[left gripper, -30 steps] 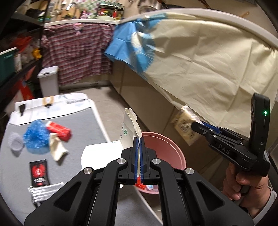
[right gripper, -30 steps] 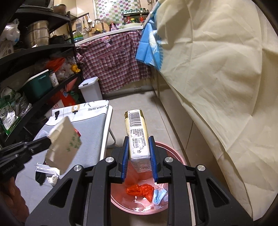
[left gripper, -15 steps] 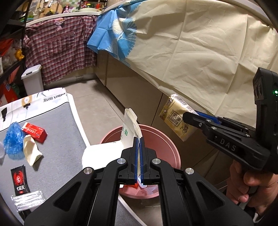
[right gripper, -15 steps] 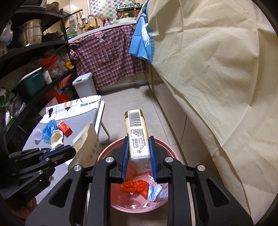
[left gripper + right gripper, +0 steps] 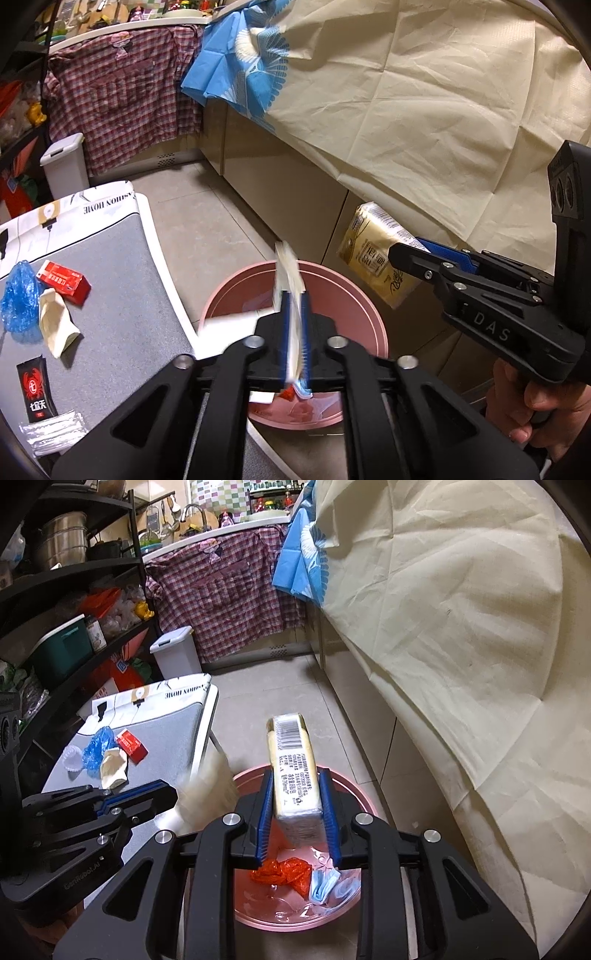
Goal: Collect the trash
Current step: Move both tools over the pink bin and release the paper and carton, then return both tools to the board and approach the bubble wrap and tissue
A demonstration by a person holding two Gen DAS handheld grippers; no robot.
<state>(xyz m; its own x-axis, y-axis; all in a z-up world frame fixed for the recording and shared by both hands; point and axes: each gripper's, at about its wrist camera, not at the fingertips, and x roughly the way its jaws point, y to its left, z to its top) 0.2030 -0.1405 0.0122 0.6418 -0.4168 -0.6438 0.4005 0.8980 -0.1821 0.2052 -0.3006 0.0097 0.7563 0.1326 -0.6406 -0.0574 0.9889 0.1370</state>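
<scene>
Left wrist view: a blurred paper cup (image 5: pixel 290 291) is seen between the just-loosened left tongs (image 5: pixel 293 332), above a pink basin (image 5: pixel 354 295). A tissue pack (image 5: pixel 293 771) is seen between the right tongs (image 5: pixel 295 812), just parted, pads apparently off it.

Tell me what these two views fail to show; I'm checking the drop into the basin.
- Paper cup: motion-blurred in both views, so whether the left gripper grips it is unclear.
- Basin: both views, its near side and part of the floor hidden by gripper frames.
- Carton: right view, pad contact with the right gripper unclear.
- Black sachet: print too small.
</scene>
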